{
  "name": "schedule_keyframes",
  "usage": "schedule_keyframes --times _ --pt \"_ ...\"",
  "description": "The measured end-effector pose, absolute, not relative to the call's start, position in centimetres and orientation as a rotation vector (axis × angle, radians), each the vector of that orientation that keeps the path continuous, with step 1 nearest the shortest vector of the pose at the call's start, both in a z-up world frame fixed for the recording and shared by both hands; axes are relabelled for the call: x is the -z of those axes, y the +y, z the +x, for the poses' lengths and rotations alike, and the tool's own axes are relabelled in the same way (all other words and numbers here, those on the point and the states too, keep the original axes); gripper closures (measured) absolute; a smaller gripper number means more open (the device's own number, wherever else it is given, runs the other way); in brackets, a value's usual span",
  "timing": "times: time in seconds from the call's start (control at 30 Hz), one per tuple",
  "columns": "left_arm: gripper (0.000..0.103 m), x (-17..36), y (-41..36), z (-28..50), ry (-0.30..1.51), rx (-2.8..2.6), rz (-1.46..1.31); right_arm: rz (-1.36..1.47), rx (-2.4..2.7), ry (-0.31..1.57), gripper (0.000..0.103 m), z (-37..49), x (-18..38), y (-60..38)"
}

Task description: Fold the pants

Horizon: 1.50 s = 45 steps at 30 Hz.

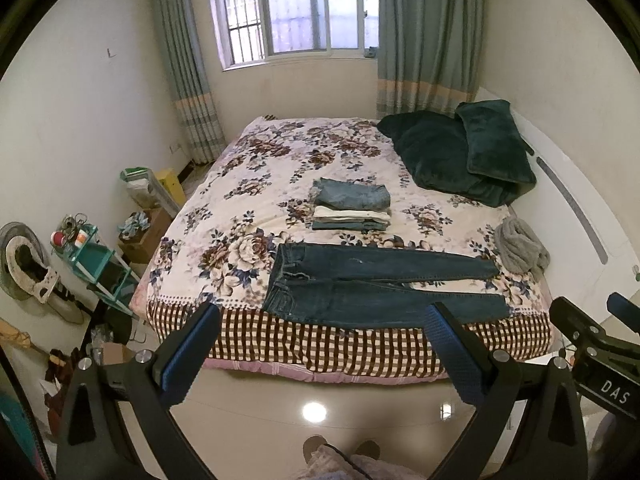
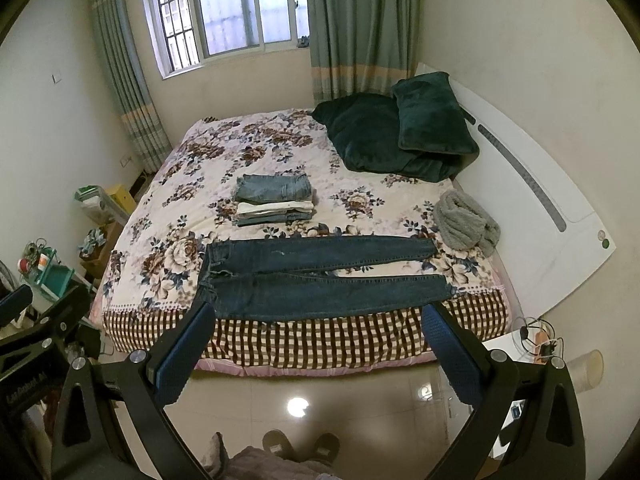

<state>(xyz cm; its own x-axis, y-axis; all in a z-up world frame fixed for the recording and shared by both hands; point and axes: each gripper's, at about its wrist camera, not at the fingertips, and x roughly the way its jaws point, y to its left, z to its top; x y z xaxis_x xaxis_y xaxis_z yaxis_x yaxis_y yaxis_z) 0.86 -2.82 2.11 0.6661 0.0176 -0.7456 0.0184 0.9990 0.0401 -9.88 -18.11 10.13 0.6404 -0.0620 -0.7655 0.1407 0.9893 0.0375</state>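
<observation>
- Currently, in the left wrist view, my left gripper (image 1: pixel 320 314) is released: both blue-padded fingers (image 1: pixel 188 354) stand wide apart with nothing between them, held off the bed above the tiled floor (image 1: pixel 320 396).
- My dark blue jeans (image 1: pixel 376 286) lie flat along the near edge of the floral bedspread (image 1: pixel 248 184), waistband to the left, both legs running to the right, slightly parted.
- Behind the jeans sits a stack of folded pants (image 1: pixel 352 206), a light denim pair on top, apart from the jeans.
- A grey knitted garment (image 1: pixel 520 246) is bunched just beyond the leg cuffs; two dark green pillows (image 1: pixel 472 152) rest by the white headboard (image 1: pixel 572 208).
- My right gripper (image 1: pixel 600 336) shows at the right edge of this view.

- In the right wrist view, my right gripper (image 2: pixel 316 312) is likewise released, fingers (image 2: pixel 450 350) spread wide, empty, held short of the checked bed skirt (image 2: pixel 320 340).
- The jeans (image 2: pixel 320 280) lie between the two fingers as framed, untouched, waistband left, cuffs right.
- The folded stack (image 2: pixel 276 200) sits beyond them; the grey garment (image 2: pixel 466 222) lies near the upper cuff.
- Part of my left gripper (image 2: pixel 36 320) appears at the left edge.
- The window (image 2: pixel 224 12) and green curtains (image 2: pixel 360 28) back the bed.
</observation>
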Motion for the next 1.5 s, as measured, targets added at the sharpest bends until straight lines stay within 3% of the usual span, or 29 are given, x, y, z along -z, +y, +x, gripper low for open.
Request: schedule_keyframes --times 0.4,0.7,1.1,1.5 --pt "0.000 1.2 -4.8 4.5 0.835 -0.073 0.013 0.118 0.122 0.885 0.000 -4.3 -6.0 -21.7" --pt "0.000 7.3 -6.6 14.2 0.906 -0.083 0.091 0.178 0.201 0.934 0.000 7.0 0.4 -25.9" --pt "0.000 18.3 -8.0 35.2 1.069 0.027 0.192 0.254 0.318 1.103 0.000 29.1 13.0 -30.2" --pt "0.000 32.9 -11.3 51.1 1.169 0.025 0.401 -0.035 0.295 1.311 0.000 48.1 30.5 -34.5"
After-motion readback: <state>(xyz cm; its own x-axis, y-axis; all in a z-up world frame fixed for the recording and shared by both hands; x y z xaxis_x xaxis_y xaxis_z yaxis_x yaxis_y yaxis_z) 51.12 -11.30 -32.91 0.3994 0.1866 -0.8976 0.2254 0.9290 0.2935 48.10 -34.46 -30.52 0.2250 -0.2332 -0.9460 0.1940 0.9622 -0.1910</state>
